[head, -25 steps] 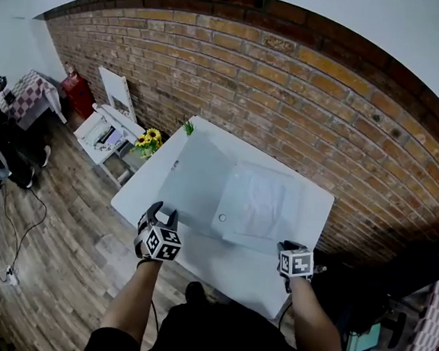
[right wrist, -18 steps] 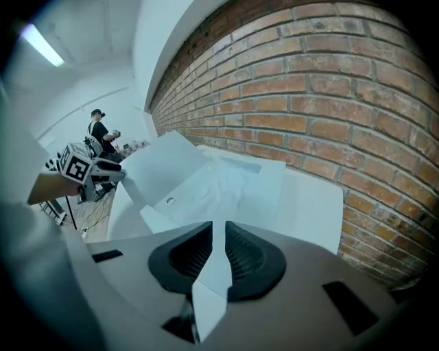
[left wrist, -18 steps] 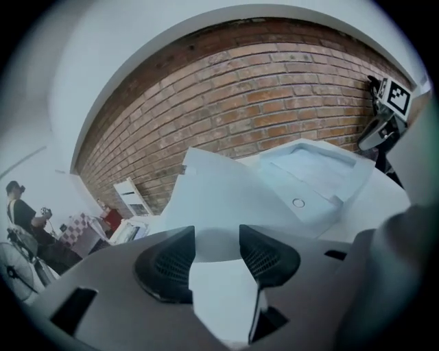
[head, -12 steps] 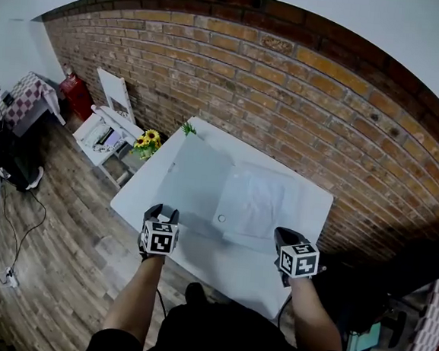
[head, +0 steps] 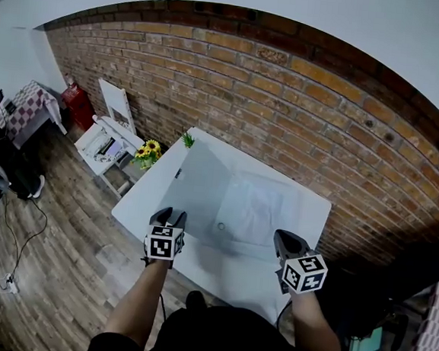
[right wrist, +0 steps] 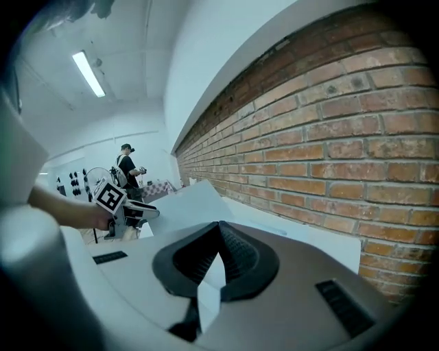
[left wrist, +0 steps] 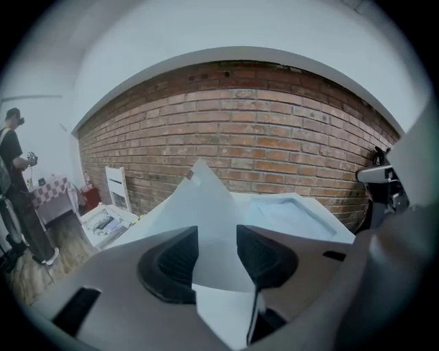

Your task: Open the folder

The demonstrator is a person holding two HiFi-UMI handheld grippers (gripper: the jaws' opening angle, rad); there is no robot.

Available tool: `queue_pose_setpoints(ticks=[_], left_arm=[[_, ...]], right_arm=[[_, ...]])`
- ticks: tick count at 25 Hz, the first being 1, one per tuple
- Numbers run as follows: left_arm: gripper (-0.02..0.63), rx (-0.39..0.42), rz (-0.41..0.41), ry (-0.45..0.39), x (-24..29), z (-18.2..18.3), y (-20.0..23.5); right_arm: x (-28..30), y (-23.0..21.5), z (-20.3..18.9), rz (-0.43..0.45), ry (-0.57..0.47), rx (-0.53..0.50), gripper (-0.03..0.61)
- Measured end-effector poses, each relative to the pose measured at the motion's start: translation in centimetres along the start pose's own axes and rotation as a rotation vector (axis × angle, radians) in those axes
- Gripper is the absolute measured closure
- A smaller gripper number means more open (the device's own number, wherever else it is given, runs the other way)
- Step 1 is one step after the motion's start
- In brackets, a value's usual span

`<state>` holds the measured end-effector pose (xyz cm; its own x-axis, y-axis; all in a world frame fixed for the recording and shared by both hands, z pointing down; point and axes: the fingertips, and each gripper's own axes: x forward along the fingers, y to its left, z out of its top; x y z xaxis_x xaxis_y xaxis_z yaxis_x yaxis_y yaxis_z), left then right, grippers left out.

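Note:
A translucent folder lies on the white table. Its cover stands tilted up on the left side, over a white sheet inside. My left gripper is at the cover's near edge. In the left gripper view the cover rises between the jaws of this gripper. They have just been closing, and the pads still stand apart from it. My right gripper hangs above the folder's near right corner. Its pads meet, and nothing reaches out past them.
A brick wall runs behind the table. A pot of sunflowers and a white rack stand on the wooden floor to the left. A person stands far off on the left.
The right gripper has risen from the table beside the folder's corner and its jaws have shut. The left gripper has rolled upright and lifted a little. The cover stays raised.

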<state>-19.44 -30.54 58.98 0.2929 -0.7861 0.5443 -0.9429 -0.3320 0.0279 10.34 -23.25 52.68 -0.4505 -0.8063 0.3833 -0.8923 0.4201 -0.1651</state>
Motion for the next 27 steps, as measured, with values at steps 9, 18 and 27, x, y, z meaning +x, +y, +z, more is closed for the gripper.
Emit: queue_pose_setpoints(ticks=[9,18,27], left_arm=[[0.431,-0.019,-0.034,-0.072,-0.6,1.7,-1.8],[0.44,-0.052,0.002,-0.055,-0.7,0.6,0.0],[0.451,-0.092,0.001,-0.052,-0.3,-0.2,0.6]], right_arm=[[-0.5,-1.3,1.7,-0.027,-0.042,-0.013,0.563],[-0.5,-1.2,0.8,-0.019,-0.022,0.0,0.563],[-0.3,-1.9,0.6,-0.019,-0.024,0.014,0.563]])
